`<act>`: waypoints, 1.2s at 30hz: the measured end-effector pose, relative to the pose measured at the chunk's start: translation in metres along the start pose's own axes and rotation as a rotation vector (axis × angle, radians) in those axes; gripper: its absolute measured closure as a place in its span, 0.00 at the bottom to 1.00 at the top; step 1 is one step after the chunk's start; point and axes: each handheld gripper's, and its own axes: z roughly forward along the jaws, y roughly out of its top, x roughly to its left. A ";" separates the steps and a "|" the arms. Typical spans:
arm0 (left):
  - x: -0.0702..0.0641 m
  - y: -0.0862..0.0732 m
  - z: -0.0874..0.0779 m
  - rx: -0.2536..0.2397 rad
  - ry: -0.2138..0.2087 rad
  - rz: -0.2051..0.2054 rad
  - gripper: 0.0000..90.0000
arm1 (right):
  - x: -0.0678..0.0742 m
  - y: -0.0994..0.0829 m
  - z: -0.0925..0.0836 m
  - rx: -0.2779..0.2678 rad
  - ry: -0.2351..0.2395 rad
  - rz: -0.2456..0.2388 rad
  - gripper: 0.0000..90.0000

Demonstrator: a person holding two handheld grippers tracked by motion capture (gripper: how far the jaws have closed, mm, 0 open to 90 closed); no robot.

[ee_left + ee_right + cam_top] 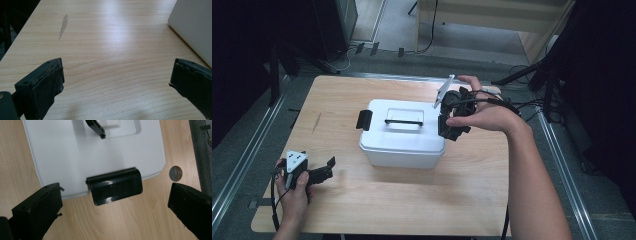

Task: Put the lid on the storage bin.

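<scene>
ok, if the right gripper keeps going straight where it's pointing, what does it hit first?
Most likely the black latch at the box lid's edge: it sits between the open jaws of the right gripper, which points down at it. How far above it the gripper is isn't clear.

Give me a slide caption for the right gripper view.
Right claw, jaws wide open, poised above the black latch on the white box, a coin lying beside it on the table.

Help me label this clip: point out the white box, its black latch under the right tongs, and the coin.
white box [404,145]: high view, on the lid's bare front.
black latch [115,185]: right gripper view, middle of the flap.
coin [175,173]: right gripper view, its face.
</scene>
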 end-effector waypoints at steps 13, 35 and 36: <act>0.000 0.000 0.000 -0.003 0.001 -0.004 0.00 | 0.000 -0.040 -0.005 -0.034 -0.007 0.080 0.00; 0.000 0.000 0.000 -0.003 0.004 -0.002 0.00 | 0.011 -0.121 0.018 -0.052 -0.006 0.216 0.00; 0.000 0.000 0.000 -0.003 0.005 -0.003 0.00 | 0.013 -0.126 0.022 -0.052 -0.005 0.226 0.00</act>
